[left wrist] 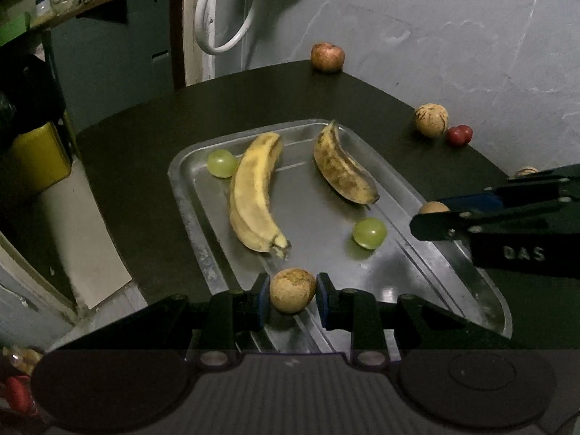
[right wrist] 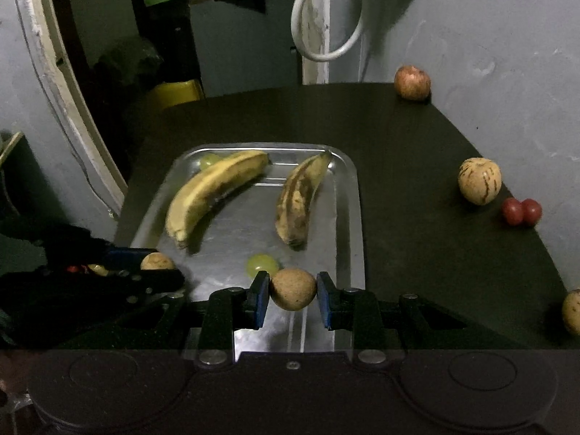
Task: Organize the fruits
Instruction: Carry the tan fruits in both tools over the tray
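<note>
Over the near end of the dented rectangular steel tray (left wrist: 482, 290), both tongs loaded and hanging. Left gripper (left wrist: 293, 295) clamped tight on a small round tan-brown fruit (left wrist: 293, 290), blue pads pressed to both sides, poised above the tray's near edge. Right gripper (right wrist: 293, 294) doing the same with a second round tan fruit (right wrist: 293, 289), squeezed between its pads, above the tray's near right part. Seen from the left wrist, coming in at three o'clock with that fruit peeking over a finger.

On the tray, taken from the left wrist view: big yellow banana (left wrist: 255, 190) lying lengthwise at the middle left, stem end toward six o'clock. Smaller brown-spotted banana (left wrist: 342, 166) at one o'clock of it, well apart. One round green grape (left wrist: 221, 163) tucked against the yellow banana's far end at ten o'clock. Second green grape (left wrist: 369, 232) just below the spotted banana's near tip, at five o'clock.

Out on the dark round table (left wrist: 145, 166), off the tray: reddish-brown apple (left wrist: 327, 57) at twelve o'clock by the far rim, against the grey wall (left wrist: 471, 36). Pale striped round fruit (left wrist: 431, 120) at two o'clock, with a touching pair of small red fruits (left wrist: 459, 135) just beside it. Another pale round fruit (right wrist: 572, 311) cut off at the right wrist view's three o'clock edge.
</note>
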Demonstrator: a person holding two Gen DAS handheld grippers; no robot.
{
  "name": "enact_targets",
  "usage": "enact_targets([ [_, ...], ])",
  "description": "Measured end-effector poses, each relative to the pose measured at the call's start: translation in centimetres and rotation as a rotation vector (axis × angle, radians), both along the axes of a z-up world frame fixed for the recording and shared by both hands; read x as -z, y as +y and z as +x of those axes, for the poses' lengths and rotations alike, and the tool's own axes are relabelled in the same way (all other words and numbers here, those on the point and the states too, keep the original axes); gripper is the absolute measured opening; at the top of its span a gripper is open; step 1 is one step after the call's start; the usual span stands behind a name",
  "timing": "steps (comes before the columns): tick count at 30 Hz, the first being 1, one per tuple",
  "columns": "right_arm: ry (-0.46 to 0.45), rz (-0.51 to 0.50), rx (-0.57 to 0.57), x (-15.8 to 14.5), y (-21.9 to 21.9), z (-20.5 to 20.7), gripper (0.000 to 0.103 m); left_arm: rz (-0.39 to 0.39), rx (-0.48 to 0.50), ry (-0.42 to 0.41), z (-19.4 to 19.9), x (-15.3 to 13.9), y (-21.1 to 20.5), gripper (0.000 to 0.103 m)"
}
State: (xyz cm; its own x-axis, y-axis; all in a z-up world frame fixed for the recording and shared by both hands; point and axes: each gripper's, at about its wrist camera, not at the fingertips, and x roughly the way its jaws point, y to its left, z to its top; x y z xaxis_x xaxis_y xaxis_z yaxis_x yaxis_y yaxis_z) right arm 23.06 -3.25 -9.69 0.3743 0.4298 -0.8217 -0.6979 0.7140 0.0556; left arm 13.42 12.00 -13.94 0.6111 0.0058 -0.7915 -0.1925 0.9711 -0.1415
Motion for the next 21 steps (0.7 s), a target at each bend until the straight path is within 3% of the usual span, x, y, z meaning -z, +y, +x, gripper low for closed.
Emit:
enact_targets([
  [21, 0.059, -0.028, -0.032, 2.4, 0.4, 1.2, 0.03, 0.004, -0.026, 0.016, 0.7, 0.4, 0.2, 0.03],
])
